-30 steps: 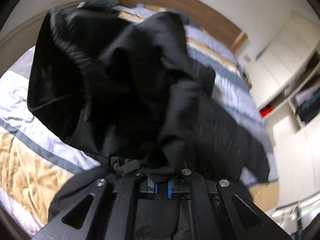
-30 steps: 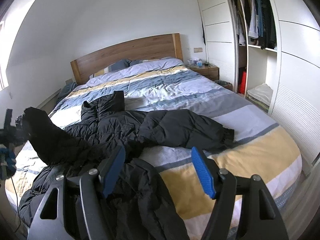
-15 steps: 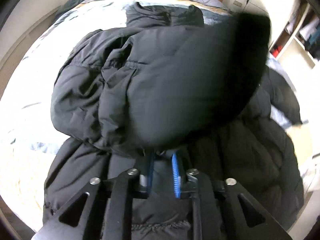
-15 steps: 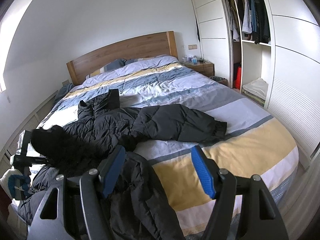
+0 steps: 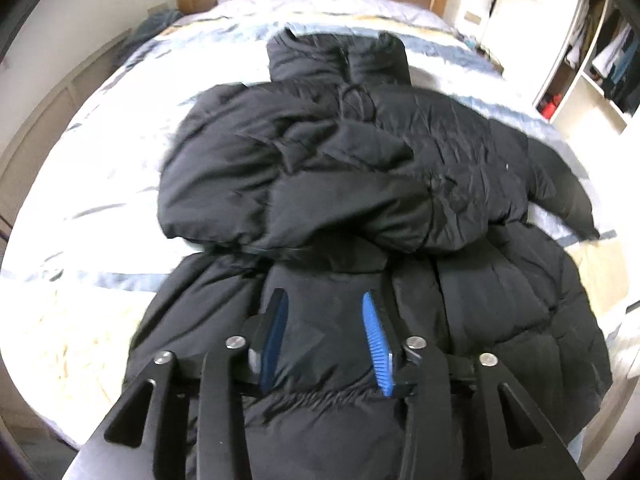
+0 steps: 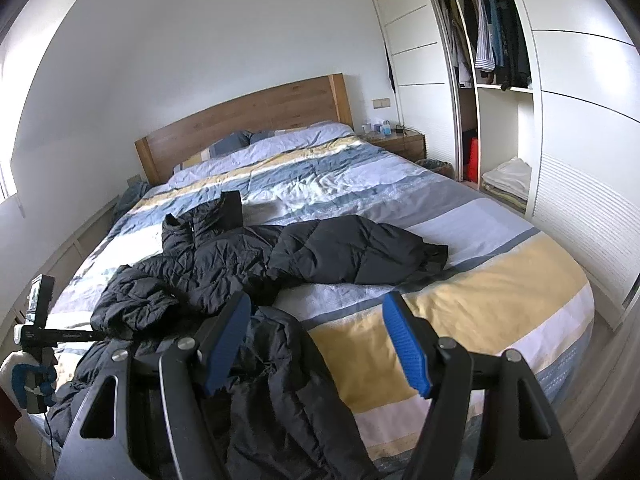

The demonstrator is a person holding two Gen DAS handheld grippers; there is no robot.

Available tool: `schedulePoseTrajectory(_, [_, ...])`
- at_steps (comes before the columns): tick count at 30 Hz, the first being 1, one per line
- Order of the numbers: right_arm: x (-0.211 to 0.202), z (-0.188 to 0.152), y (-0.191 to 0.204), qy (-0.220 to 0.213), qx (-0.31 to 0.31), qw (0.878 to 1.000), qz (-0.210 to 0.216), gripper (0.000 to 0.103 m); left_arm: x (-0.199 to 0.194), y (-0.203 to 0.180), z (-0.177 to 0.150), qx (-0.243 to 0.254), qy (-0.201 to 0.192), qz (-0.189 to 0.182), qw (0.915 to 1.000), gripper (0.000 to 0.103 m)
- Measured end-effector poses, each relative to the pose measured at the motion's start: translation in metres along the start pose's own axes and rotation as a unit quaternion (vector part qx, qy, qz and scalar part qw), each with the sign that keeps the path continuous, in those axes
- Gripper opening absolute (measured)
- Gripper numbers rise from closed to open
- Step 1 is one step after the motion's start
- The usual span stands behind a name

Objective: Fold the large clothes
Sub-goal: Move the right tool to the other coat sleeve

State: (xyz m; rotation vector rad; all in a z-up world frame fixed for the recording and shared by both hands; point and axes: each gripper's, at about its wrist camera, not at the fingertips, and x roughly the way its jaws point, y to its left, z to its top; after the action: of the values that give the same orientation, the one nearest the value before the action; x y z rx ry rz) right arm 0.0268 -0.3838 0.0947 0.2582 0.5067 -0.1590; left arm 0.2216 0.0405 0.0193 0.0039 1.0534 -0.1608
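Observation:
A large black puffer jacket [image 5: 360,184] lies spread on the striped bed, collar toward the headboard. Its left sleeve [image 5: 256,200] is folded across the chest. My left gripper [image 5: 325,304] is open and empty just above the jacket's lower body. In the right wrist view the jacket [image 6: 224,256] lies at the bed's left, its other sleeve [image 6: 360,248] stretched out to the right. My right gripper [image 6: 316,320] is open and empty above the jacket's hem [image 6: 272,392]. The left gripper also shows at far left in the right wrist view [image 6: 36,336].
The bed [image 6: 460,292] has a blue, white and yellow striped duvet and a wooden headboard [image 6: 248,120]. A white wardrobe [image 6: 500,60] with hanging clothes stands to the right. A nightstand [image 6: 396,142] sits beside the headboard.
My left gripper carried the sleeve over the jacket's chest, opened and let it go. The sleeve now rests folded on the jacket. My right gripper stayed open, barely moving.

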Motion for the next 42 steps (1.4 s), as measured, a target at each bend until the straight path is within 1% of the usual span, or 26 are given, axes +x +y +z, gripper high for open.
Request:
schedulePoseTrajectory(1, [-0.003, -0.001, 0.001, -0.001, 0.001, 1.0, 0.002, 0.067, -0.006, 0.002, 0.0, -0.004, -0.005, 0.0, 1.0, 0.046])
schedulePoseTrajectory(4, [-0.012, -0.003, 0.004, -0.008, 0.004, 1.0, 0.01, 0.067, -0.028, 0.009, -0.005, -0.016, -0.017, -0.012, 0.9997, 0.051])
schedulePoseTrajectory(8, [-0.022, -0.007, 0.005, -0.014, 0.016, 1.0, 0.019, 0.067, -0.056, 0.015, -0.017, -0.032, -0.028, -0.048, 0.998, 0.055])
schedulePoseTrajectory(9, [-0.024, -0.009, 0.005, -0.014, 0.021, 0.999, 0.021, 0.067, -0.061, 0.015, -0.021, -0.034, -0.03, -0.054, 0.9975, 0.058])
schedulePoseTrajectory(11, [-0.026, -0.011, 0.002, -0.011, 0.03, 0.999, 0.021, 0.067, -0.073, 0.017, -0.028, -0.039, -0.039, -0.06, 0.9966, 0.069])
schedulePoseTrajectory(12, [-0.027, -0.011, 0.001, -0.009, 0.033, 0.999, 0.02, 0.067, -0.077, 0.017, -0.03, -0.041, -0.045, -0.061, 0.9963, 0.077])
schedulePoseTrajectory(13, [-0.027, -0.012, -0.001, -0.008, 0.036, 0.999, 0.019, 0.067, -0.081, 0.017, -0.034, -0.045, -0.053, -0.065, 0.9954, 0.08])
schedulePoseTrajectory(16, [-0.023, -0.013, -0.01, 0.003, 0.046, 0.999, 0.008, 0.067, -0.089, 0.016, -0.039, -0.055, -0.063, -0.081, 0.9932, 0.084])
schedulePoseTrajectory(18, [-0.017, -0.013, -0.017, 0.011, 0.058, 0.998, 0.005, 0.067, -0.091, 0.014, -0.04, -0.055, -0.068, -0.081, 0.9929, 0.086])
schedulePoseTrajectory(22, [0.008, -0.014, -0.037, 0.04, 0.09, 0.995, 0.006, 0.067, -0.09, 0.014, -0.041, -0.072, -0.074, -0.093, 0.9903, 0.087])
schedulePoseTrajectory(24, [0.023, -0.014, -0.046, 0.053, 0.104, 0.993, 0.015, 0.067, -0.089, 0.014, -0.041, -0.084, -0.075, -0.095, 0.9891, 0.088])
schedulePoseTrajectory(28, [0.064, -0.019, -0.067, 0.09, 0.147, 0.984, 0.037, 0.067, -0.082, 0.012, -0.038, -0.092, -0.066, -0.086, 0.9898, 0.087])
schedulePoseTrajectory(31, [0.093, -0.023, -0.082, 0.107, 0.186, 0.975, 0.062, 0.068, -0.077, 0.007, -0.035, -0.088, -0.059, -0.076, 0.9915, 0.088])
schedulePoseTrajectory(33, [0.109, -0.025, -0.091, 0.114, 0.207, 0.969, 0.071, 0.067, -0.073, 0.004, -0.032, -0.087, -0.056, -0.069, 0.9922, 0.088])
schedulePoseTrajectory(38, [0.157, -0.027, -0.119, 0.128, 0.276, 0.948, 0.093, 0.068, -0.06, 0.003, -0.026, -0.103, -0.044, -0.066, 0.9915, 0.088])
schedulePoseTrajectory(40, [0.181, -0.028, -0.131, 0.132, 0.306, 0.938, 0.1, 0.068, -0.055, 0.002, -0.026, -0.104, -0.039, -0.058, 0.9921, 0.088])
schedulePoseTrajectory(42, [0.197, -0.028, -0.14, 0.136, 0.322, 0.931, 0.102, 0.068, -0.05, 0.004, -0.025, -0.11, -0.031, -0.05, 0.9922, 0.088])
